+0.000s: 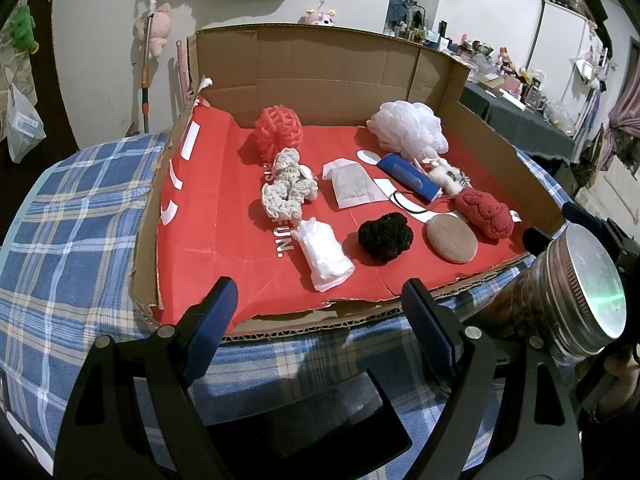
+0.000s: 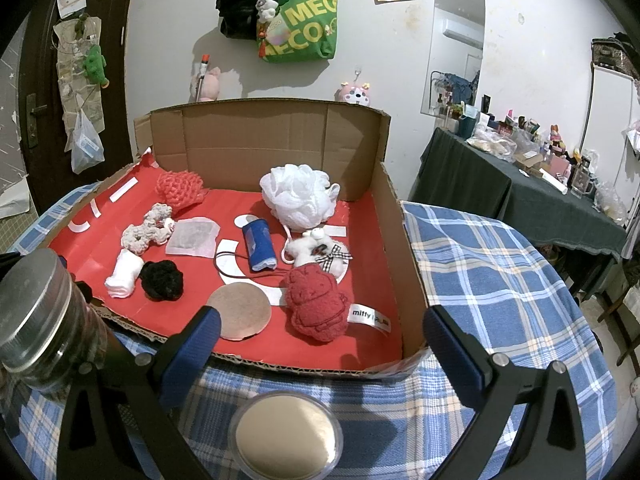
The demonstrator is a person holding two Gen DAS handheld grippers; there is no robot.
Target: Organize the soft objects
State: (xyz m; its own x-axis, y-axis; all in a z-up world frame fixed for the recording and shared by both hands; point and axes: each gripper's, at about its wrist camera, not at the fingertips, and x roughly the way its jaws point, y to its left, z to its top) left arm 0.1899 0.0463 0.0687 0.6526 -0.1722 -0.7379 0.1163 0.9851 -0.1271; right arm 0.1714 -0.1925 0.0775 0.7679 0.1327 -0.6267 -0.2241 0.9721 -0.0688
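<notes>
Both grippers, L (image 1: 320,320) and R (image 2: 320,344), spread wide w/ nothing held, hovering at front edge of cardboard tray (image 2: 404,264). Soft objs lie scattered on its red liner. I'd start w/ red plush (image 2: 316,306), nearest R: come down over its middle, squeeze gently.

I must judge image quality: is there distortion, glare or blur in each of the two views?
Left wrist view: strong fisheye bending of the cardboard box, dark corners, a green glare spot on the jar lid. Right wrist view: same curvature, the near round lid looks soft; hard shadows on the wall.
</notes>
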